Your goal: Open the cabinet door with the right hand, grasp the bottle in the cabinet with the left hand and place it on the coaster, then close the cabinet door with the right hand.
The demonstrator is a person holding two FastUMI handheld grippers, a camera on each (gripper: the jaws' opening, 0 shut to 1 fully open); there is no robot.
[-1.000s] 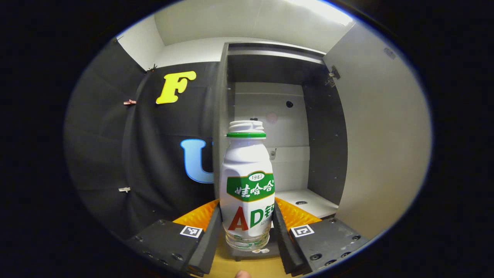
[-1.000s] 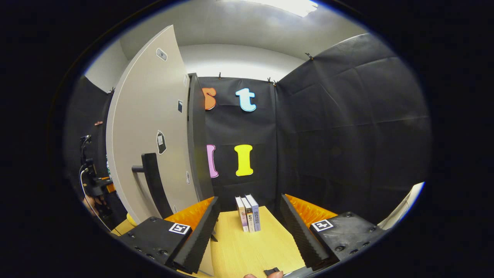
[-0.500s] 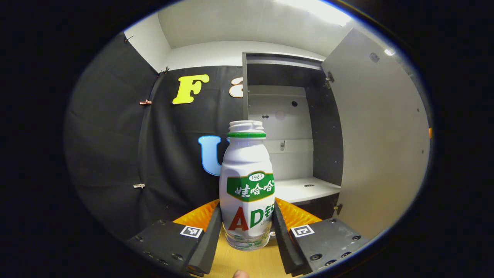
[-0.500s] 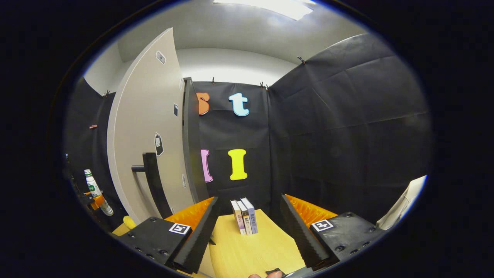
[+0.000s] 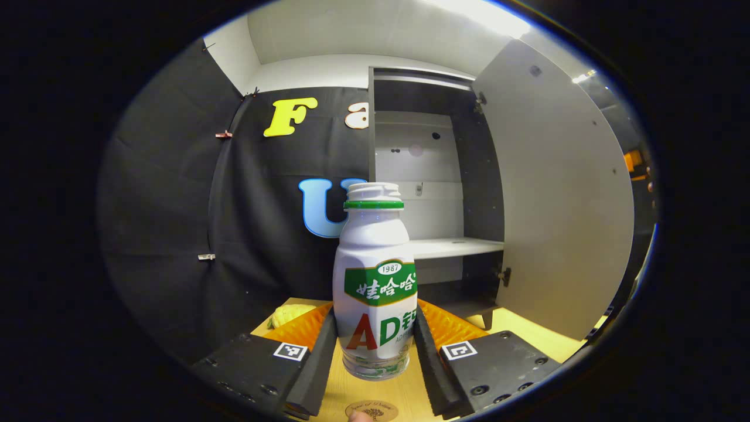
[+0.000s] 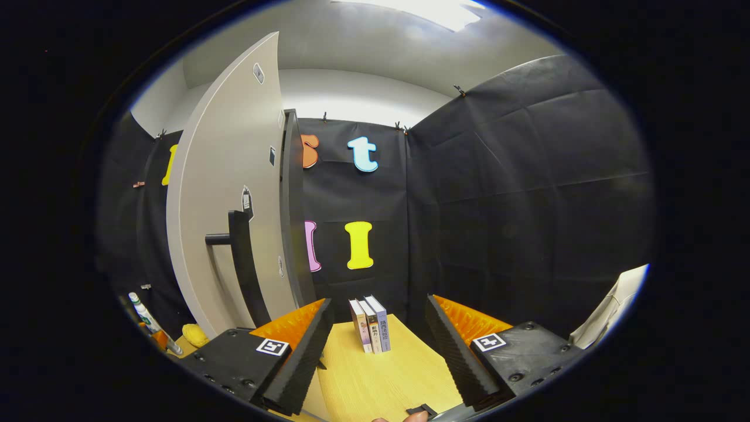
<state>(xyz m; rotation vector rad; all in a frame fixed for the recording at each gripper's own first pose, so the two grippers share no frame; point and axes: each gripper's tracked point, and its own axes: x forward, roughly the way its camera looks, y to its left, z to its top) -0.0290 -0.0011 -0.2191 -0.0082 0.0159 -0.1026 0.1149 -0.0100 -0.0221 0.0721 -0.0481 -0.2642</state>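
A white bottle (image 5: 375, 281) with a green band and label stands upright between the fingers of my left gripper (image 5: 375, 346), which is shut on it. It hangs just above the wooden table, out in front of the open cabinet (image 5: 430, 176). A round brown coaster (image 5: 371, 409) lies on the table just below and in front of the bottle. The grey cabinet door (image 5: 556, 193) stands swung open to the right. My right gripper (image 6: 378, 346) is open and holds nothing, beside the door (image 6: 228, 199) and its dark handle (image 6: 243, 264). In the right gripper view the bottle (image 6: 143, 310) shows far left.
A white shelf (image 5: 457, 247) inside the cabinet is bare. A yellow lump (image 5: 287, 316) lies on the table left of the cabinet. Three books (image 6: 371, 324) stand upright on the wooden table (image 6: 381, 375) ahead of my right gripper.
My left gripper has drawn back from the cabinet with the bottle and sunk lower, so the table and coaster have come into sight. My right gripper has barely shifted.
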